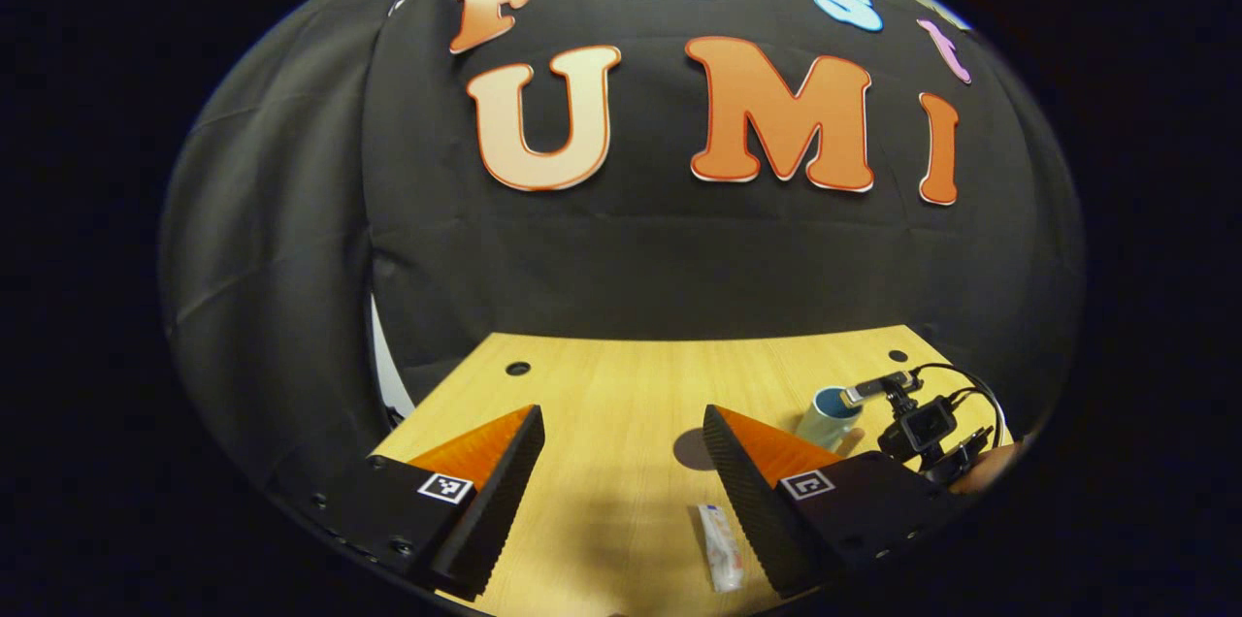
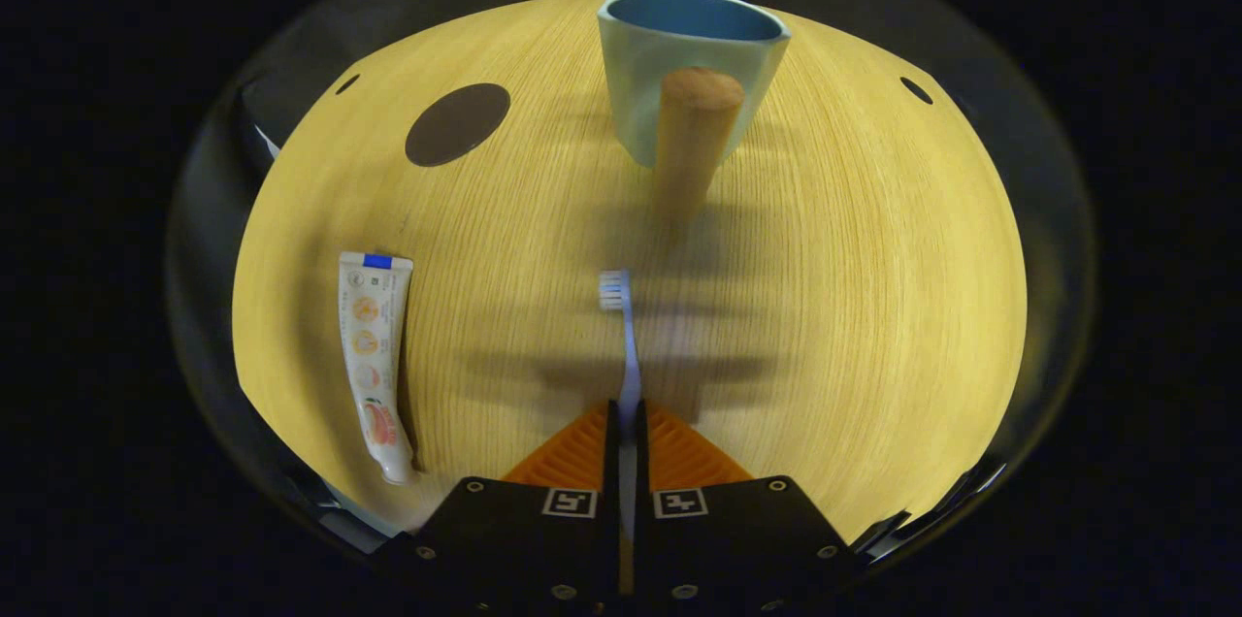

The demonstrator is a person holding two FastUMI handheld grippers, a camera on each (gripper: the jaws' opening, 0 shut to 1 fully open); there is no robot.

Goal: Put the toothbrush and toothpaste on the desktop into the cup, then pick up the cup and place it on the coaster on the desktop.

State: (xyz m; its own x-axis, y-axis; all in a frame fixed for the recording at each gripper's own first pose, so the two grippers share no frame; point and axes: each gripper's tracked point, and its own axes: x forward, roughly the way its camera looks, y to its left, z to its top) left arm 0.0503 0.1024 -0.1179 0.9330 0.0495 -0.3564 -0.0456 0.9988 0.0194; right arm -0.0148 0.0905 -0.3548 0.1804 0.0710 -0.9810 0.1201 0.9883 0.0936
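My right gripper [image 2: 626,411] is shut on the handle of a blue toothbrush [image 2: 627,345]. Its white bristle head points toward the cup [image 2: 679,45], which stands upright a short way ahead; the cup is pale blue with a wooden handle [image 2: 691,137] facing me. A white toothpaste tube [image 2: 375,355] lies flat to the left, and the dark round coaster [image 2: 457,123] sits farther back left. My left gripper [image 1: 623,418] is open above the table, with the toothpaste tube [image 1: 720,549] lying just inside its right finger. Beyond it are the cup [image 1: 830,413] and the right gripper [image 1: 922,428].
The wooden tabletop [image 2: 873,307] has small round holes near its far corners [image 2: 916,90]. The booth's black cloth wall [image 1: 631,268] rises directly behind the table's far edge. Cables [image 1: 970,384] trail from the right gripper at the table's right side.
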